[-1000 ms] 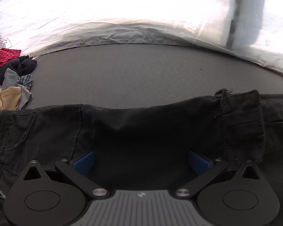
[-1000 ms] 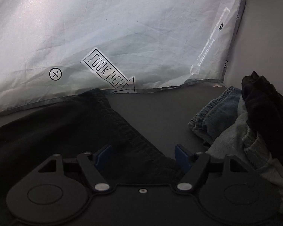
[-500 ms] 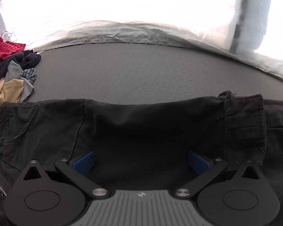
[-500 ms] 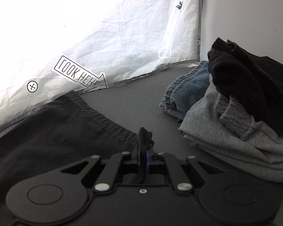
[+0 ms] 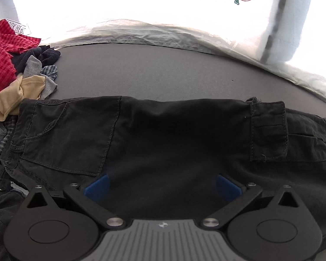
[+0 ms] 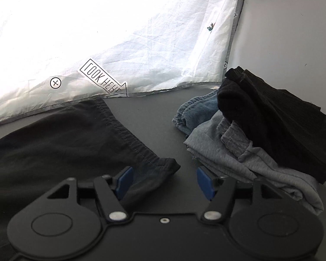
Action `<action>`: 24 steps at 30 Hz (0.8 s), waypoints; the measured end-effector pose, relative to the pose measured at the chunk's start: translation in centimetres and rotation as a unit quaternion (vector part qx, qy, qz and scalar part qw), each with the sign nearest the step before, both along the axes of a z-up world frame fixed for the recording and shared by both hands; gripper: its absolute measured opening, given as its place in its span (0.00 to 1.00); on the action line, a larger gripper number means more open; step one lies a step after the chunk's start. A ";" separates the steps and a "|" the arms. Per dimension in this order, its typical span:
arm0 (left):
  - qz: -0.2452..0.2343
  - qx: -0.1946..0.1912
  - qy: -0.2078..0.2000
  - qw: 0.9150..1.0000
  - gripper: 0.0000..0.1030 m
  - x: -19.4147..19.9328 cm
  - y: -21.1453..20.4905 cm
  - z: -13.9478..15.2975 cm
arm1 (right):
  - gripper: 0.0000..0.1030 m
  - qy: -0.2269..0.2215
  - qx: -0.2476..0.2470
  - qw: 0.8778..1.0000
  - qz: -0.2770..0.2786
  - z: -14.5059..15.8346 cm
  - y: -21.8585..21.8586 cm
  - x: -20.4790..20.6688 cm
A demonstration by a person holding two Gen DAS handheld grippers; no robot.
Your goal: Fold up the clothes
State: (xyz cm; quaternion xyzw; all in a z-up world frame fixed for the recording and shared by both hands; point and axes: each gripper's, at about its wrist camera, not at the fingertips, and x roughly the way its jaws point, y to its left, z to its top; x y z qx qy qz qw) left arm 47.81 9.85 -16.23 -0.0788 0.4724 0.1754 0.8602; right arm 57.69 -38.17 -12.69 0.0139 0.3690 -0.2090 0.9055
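Both claws spread wide — left claw [image 5: 162,186] over black trousers [image 5: 163,134] | right claw [image 6: 164,181] at hem — gripping nothing

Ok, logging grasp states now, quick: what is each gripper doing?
Left gripper: open, jaws spread above the black trousers, holding nothing.
Right gripper: open, trouser hem lying loose between its jaws.

Left gripper [image 5: 162,184] has jaws wide apart, pads low. Right gripper [image 6: 165,180] also spread; left pad perhaps touching sth.
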 end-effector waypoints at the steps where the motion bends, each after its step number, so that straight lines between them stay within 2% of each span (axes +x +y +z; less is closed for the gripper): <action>1: 0.001 -0.004 -0.005 1.000 1.00 -1.6 0.0 0.5 | 0.78 0.003 0.005 1.000 0.010 0.0 0.5 -1.1; 2: 0.002 -0.009 -0.011 1.000 1.00 -3.2 0.0 1.1 | 0.85 0.007 0.013 1.000 0.023 0.0 1.3 -2.6; 4: 0.006 -0.013 -0.014 1.000 1.00 -6.3 0.4 1.5 | 0.92 0.018 0.021 0.999 0.038 -0.5 3.0 -5.7; 9: -0.001 -0.029 0.004 1.000 1.00 -14.7 1.9 1.6 | 0.97 0.057 0.033 0.997 0.050 -2.6 6.6 -13.0; 13: -0.015 -0.023 0.024 0.999 1.00 -19.0 1.3 1.0 | 0.99 0.079 0.074 0.993 0.048 -3.9 8.0 -18.6; 18: -0.038 -0.029 0.037 0.998 1.00 -21.9 0.5 0.5 | 0.99 0.117 0.107 0.987 0.032 -5.5 8.6 -23.2; 21: -0.062 -0.029 0.044 0.997 1.00 -23.3 -0.3 0.2 | 1.00 0.114 0.137 0.984 0.004 -5.9 8.1 -25.3; 24: -0.066 -0.028 0.053 0.996 1.00 -24.4 -0.7 -0.4 | 1.00 0.113 0.138 0.984 -0.003 -6.1 8.0 -26.7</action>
